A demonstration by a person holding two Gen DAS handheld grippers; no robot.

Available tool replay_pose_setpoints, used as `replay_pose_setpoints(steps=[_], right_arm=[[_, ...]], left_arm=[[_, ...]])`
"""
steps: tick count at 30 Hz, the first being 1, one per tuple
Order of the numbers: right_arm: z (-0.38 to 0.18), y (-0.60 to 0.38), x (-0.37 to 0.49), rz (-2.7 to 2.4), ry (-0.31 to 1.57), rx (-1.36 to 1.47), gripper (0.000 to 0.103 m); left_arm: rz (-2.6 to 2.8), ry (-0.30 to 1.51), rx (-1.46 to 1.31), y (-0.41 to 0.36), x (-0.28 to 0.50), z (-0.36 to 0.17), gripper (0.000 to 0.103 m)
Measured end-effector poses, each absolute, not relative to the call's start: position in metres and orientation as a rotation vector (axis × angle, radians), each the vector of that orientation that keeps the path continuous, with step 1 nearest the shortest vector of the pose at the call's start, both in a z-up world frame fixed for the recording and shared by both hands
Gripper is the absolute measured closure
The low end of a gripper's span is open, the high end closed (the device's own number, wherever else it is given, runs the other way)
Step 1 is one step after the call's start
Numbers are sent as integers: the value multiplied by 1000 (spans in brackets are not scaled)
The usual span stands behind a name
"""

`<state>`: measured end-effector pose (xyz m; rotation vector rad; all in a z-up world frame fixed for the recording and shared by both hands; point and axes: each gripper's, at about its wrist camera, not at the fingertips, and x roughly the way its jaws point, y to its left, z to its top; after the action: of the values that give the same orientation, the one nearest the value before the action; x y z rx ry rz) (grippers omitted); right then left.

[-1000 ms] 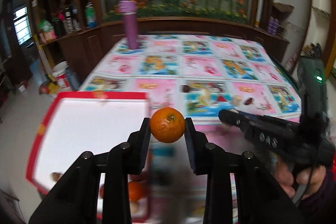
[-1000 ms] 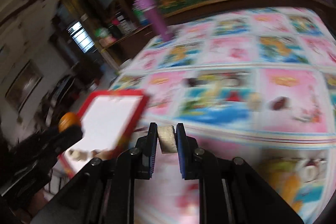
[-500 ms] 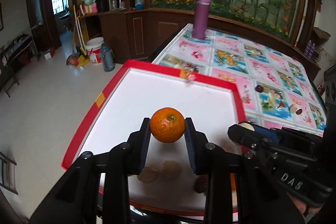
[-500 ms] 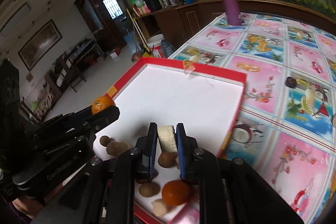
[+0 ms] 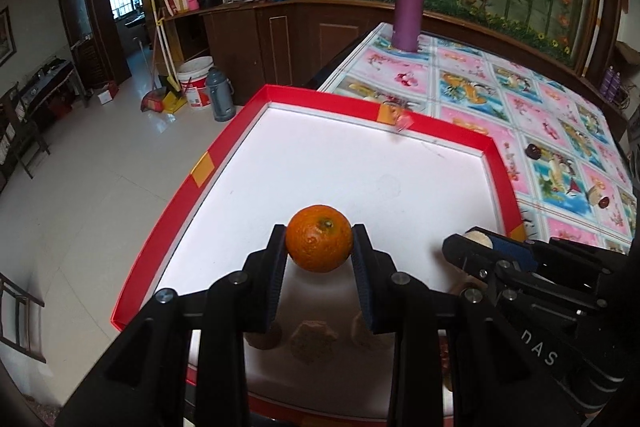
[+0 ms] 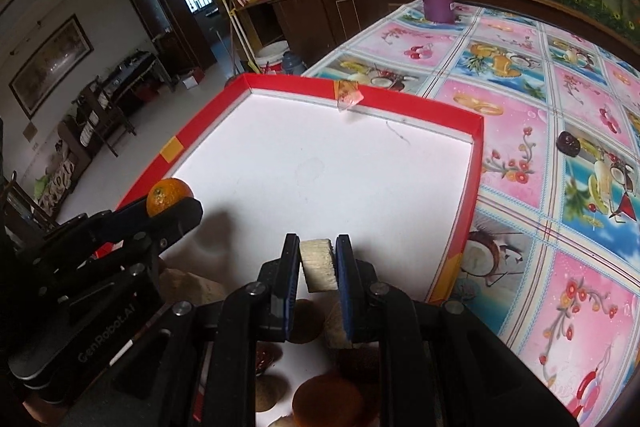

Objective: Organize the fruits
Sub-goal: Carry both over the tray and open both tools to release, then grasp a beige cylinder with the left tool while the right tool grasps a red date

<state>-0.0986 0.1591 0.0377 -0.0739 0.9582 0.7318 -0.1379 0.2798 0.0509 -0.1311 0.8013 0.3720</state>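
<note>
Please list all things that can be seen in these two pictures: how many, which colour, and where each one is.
orange: one, orange, held between the left tongs above the tray
pale piece: one, cream, held between the right tongs above the tray
tray: one, red rim and white floor, at the table's near corner
small fruits in tray: several, brown and orange, near edge, partly hidden
dark fruit: one, dark brown, on the tablecloth right of the tray
bottle: one, purple, upright at the table's far edge
tablecloth: one, pink and blue fruit print
left tongs: black, shut on the orange
right tongs: black, shut on the pale piece
</note>
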Motion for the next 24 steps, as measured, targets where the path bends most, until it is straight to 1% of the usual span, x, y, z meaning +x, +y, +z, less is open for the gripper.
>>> replay_pose_setpoints(steps=[8,17,18,19,20,21,24], right_arm=[[30,165,-100,743,986,-106,85],[36,165,-106,763,973,-119,83],[37,164,-106,765,971,-119,81],[38,163,-106,771,974,-116,77],[38,162,-106,776,976,-110,75],[40,161,-106,778,975,-102,74],[46,153,-107,790,957,-72,73]], left_arm=[[414,852,-131,286,-133,37,68],[421,889,-136,287,-131,31,68],[422,893,-137,287,-132,30,66],[427,894,-136,287,-131,31,62],[432,894,-135,287,-131,31,53],[439,890,-134,287,-132,32,48],[451,887,-125,287,-132,33,44]])
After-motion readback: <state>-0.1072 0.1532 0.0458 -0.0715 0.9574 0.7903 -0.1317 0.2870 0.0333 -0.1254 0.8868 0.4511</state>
